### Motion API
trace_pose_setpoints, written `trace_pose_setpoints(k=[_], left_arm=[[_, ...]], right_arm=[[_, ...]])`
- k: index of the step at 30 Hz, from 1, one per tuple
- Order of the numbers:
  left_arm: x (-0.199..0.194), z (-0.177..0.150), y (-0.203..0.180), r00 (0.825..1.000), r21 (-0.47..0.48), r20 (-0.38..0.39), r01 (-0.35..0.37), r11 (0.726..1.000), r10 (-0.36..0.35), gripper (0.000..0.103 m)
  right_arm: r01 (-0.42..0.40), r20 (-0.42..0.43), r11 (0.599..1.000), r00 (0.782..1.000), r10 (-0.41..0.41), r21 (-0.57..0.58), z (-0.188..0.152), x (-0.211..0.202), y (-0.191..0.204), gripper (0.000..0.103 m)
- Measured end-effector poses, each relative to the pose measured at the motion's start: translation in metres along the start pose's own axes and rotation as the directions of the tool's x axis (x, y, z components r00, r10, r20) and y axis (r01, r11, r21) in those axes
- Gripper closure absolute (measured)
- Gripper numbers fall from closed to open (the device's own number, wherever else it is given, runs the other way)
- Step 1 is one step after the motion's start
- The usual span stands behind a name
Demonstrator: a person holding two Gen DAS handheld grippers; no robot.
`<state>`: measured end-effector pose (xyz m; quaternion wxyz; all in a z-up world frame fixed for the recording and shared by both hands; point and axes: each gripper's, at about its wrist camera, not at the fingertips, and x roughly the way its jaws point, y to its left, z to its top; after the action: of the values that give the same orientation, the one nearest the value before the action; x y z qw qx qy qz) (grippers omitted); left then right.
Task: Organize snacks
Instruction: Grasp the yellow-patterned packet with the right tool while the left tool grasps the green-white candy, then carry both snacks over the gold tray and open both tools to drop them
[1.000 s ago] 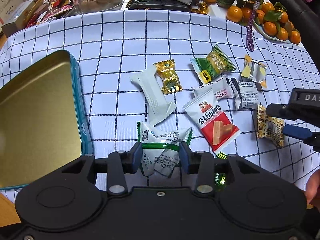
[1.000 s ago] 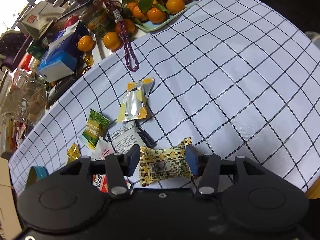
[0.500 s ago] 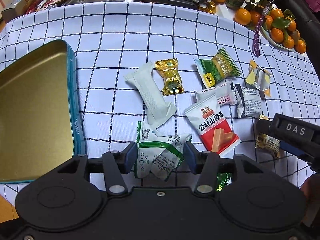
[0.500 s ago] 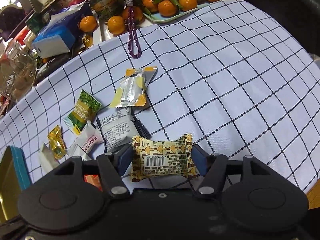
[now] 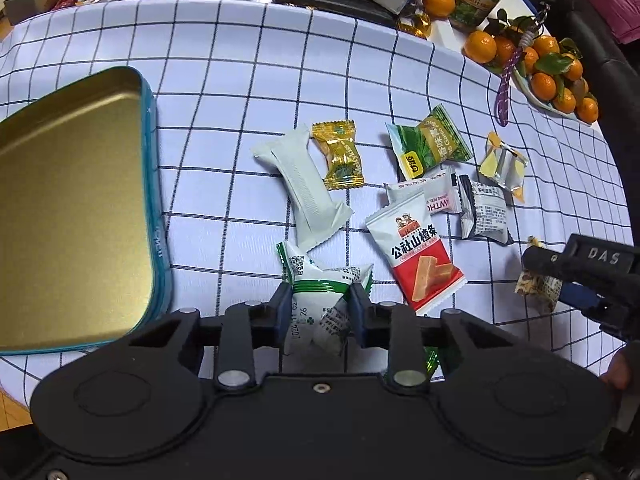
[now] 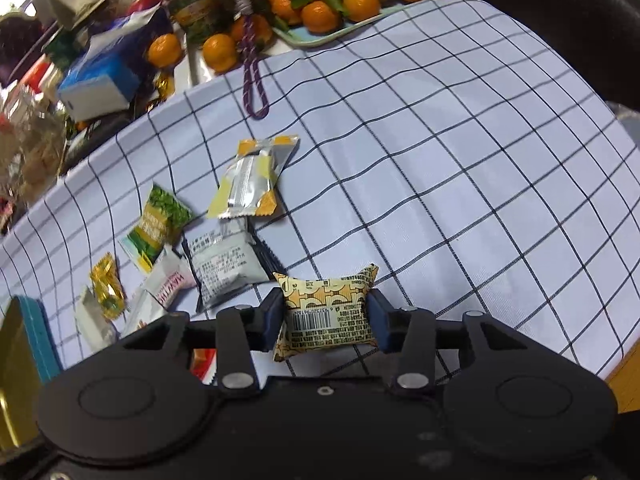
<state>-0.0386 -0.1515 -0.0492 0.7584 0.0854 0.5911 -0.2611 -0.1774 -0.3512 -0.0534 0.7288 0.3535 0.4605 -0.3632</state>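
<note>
My left gripper (image 5: 320,308) is closing, and its pads press the sides of a crumpled white-and-green snack packet (image 5: 320,300) on the checked cloth. To its left lies an open teal tin (image 5: 158,240) with a gold inside and nothing in it. My right gripper (image 6: 326,316) is closing too, pinching a yellow patterned packet (image 6: 326,304) with a barcode. In the left wrist view that gripper (image 5: 540,280) comes in from the right edge. Loose between them lie a long white packet (image 5: 304,188), a gold candy (image 5: 340,154), a green packet (image 5: 430,146) and a red-and-white packet (image 5: 416,256).
A silver-yellow packet (image 6: 252,180) and a grey-black one (image 6: 228,268) lie beyond the right gripper. At the back stand a tray of oranges (image 6: 320,36), a purple cord (image 6: 252,80), a blue box (image 6: 104,76) and jars. The cloth's right half is bare.
Both grippers opened wider around their packets, then narrowed until the pads pinch them. The green-white packet is now squeezed and crumpled. Neither hand has shifted much.
</note>
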Motion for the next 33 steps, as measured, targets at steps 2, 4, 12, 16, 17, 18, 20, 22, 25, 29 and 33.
trace_pose_setpoints(k=[2,4,12,16,17,18,20,22,25,29,33], left_arm=[[-0.008,-0.001,0.004,1.0,-0.002,0.024,0.001,1.0,-0.001,0.065],[-0.017,0.0,0.008,0.999,-0.006,0.049,0.006,1.0,-0.005,0.065],[-0.056,0.004,0.039,0.979,-0.062,0.194,-0.046,0.997,0.057,0.065],[-0.071,0.006,0.064,0.962,-0.131,0.243,-0.098,0.987,0.127,0.065],[-0.075,0.006,0.07,0.957,-0.144,0.249,-0.118,0.982,0.151,0.065],[-0.079,0.006,0.078,0.95,-0.161,0.258,-0.139,0.977,0.178,0.065],[-0.086,0.007,0.091,0.939,-0.198,0.268,-0.167,0.966,0.217,0.065],[-0.092,0.008,0.104,0.931,-0.229,0.262,-0.194,0.954,0.253,0.065],[-0.101,0.011,0.124,0.924,-0.285,0.247,-0.217,0.934,0.291,0.065],[-0.112,0.015,0.154,0.913,-0.337,0.221,-0.259,0.905,0.343,0.065],[-0.12,0.018,0.182,0.878,-0.365,0.204,-0.342,0.866,0.432,0.065]], right_arm=[[-0.027,0.016,0.999,1.0,0.026,0.024,0.004,-0.007,-0.004,0.056],[-0.06,0.027,0.997,0.998,0.059,0.058,0.007,-0.014,-0.009,0.056],[-0.08,0.057,0.99,0.996,0.074,0.116,0.011,-0.026,-0.007,0.056],[-0.097,0.056,0.99,0.994,0.092,0.099,0.006,-0.025,0.013,0.056],[-0.096,0.067,0.993,0.994,0.091,0.075,0.003,-0.026,0.02,0.056],[-0.089,0.085,0.995,0.993,0.085,0.035,0.0,-0.027,0.03,0.056],[-0.071,0.122,0.996,0.99,0.076,-0.05,-0.01,-0.031,0.051,0.056],[-0.082,0.136,0.991,0.986,0.096,-0.103,-0.021,-0.035,0.068,0.056],[-0.15,0.104,0.976,0.98,0.168,-0.158,-0.037,-0.04,0.095,0.056],[-0.24,0.091,0.939,0.959,0.269,-0.245,-0.059,-0.051,0.132,0.056],[-0.312,0.07,0.884,0.932,0.356,-0.349,-0.086,-0.062,0.163,0.056]])
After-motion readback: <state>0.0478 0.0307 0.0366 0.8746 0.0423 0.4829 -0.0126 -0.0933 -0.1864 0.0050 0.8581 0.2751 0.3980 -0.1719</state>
